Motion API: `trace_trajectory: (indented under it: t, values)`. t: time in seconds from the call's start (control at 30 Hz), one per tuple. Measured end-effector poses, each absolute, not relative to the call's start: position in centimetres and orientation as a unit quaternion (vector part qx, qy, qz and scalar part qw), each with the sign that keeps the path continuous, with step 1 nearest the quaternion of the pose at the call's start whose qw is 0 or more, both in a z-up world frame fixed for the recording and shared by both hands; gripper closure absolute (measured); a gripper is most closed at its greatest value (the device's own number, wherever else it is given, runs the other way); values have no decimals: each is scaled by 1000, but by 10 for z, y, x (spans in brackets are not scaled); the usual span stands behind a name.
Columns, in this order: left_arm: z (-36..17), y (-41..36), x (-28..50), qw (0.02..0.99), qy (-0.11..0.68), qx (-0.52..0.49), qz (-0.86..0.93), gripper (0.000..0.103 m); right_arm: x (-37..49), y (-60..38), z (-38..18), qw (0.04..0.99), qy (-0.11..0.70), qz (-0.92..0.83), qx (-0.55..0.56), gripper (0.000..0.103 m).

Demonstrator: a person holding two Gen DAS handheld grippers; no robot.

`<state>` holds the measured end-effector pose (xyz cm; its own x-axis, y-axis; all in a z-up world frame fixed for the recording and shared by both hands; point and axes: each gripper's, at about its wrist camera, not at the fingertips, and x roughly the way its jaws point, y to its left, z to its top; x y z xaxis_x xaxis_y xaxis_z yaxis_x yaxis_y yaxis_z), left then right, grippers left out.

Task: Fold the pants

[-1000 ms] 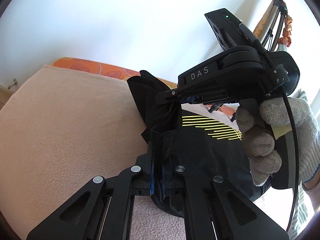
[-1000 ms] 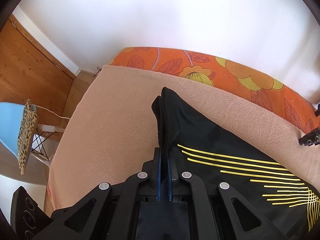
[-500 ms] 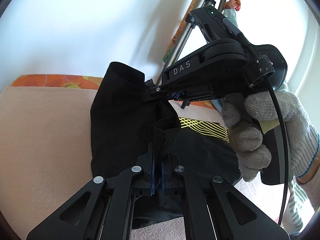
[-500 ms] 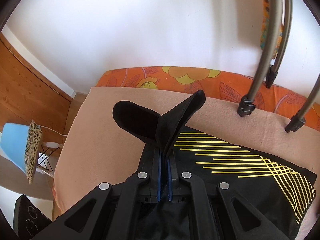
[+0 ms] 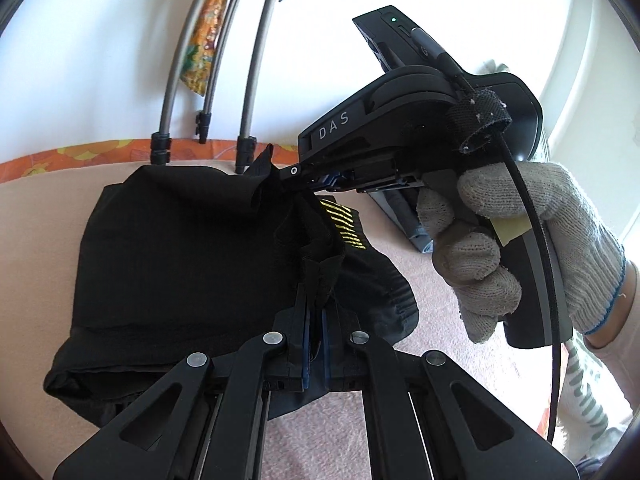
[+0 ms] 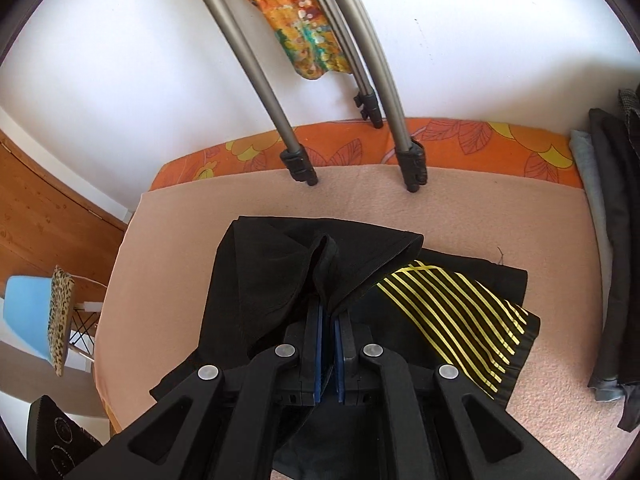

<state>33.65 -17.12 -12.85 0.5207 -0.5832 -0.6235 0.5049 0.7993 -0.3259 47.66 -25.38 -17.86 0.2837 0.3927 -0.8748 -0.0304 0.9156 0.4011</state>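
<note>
The black pants [image 5: 180,248] lie on a pink blanket [image 5: 36,240] that covers the bed, with one part lifted and doubled over the rest so that a smooth black layer sits on top. The left gripper [image 5: 314,322] is clenched on a bunched edge of the pants, its blue-padded fingers [image 5: 305,344] pressed close together with cloth squeezed between them. Just beyond it the right gripper [image 5: 330,179], held by a hand in a white knitted glove [image 5: 520,240], pinches another corner of the same fabric, so both tools grip the garment close to each other. From the right wrist view the right gripper [image 6: 329,320] is likewise closed on a raised ridge of black cloth [image 6: 320,264], and a panel of yellow stripes [image 6: 452,312] shows on the lower layer to the right of it. Behind the pants, two grey metal legs [image 6: 404,120] stand on the blanket near an orange flowered sheet [image 6: 480,140] along the white wall. A stack of dark folded clothes [image 6: 612,240] lies at the right edge of the bed, and a blue chair [image 6: 28,312] with a leopard-print cushion stands on the floor to the left
</note>
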Motion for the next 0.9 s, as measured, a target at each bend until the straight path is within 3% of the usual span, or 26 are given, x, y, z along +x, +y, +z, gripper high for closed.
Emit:
trace_trajectory:
  t: [0.4, 0.6, 0.7, 0.73, 0.77, 0.9]
  values:
    - [-142, -227, 339, 851, 404, -15, -335, 100, 467, -306, -214, 783, 578, 146, 180, 100]
    - [-120, -205, 315, 838, 402, -15, -368, 83, 465, -325, -214, 785, 576, 140, 182, 98]
    - [-106, -178, 306, 860, 371, 15, -351, 75, 466, -331, -209, 792, 573, 128, 165, 88]
    - [-102, -166, 306, 866, 365, 20, -340, 75, 466, -333, -206, 796, 571, 121, 159, 70]
    - [-100, -154, 308, 872, 362, 25, -328, 75, 465, -336, -202, 802, 567, 112, 149, 65]
    - [-114, -121, 337, 879, 383, 47, -281, 75, 457, -344, -182, 826, 542, 92, 127, 65]
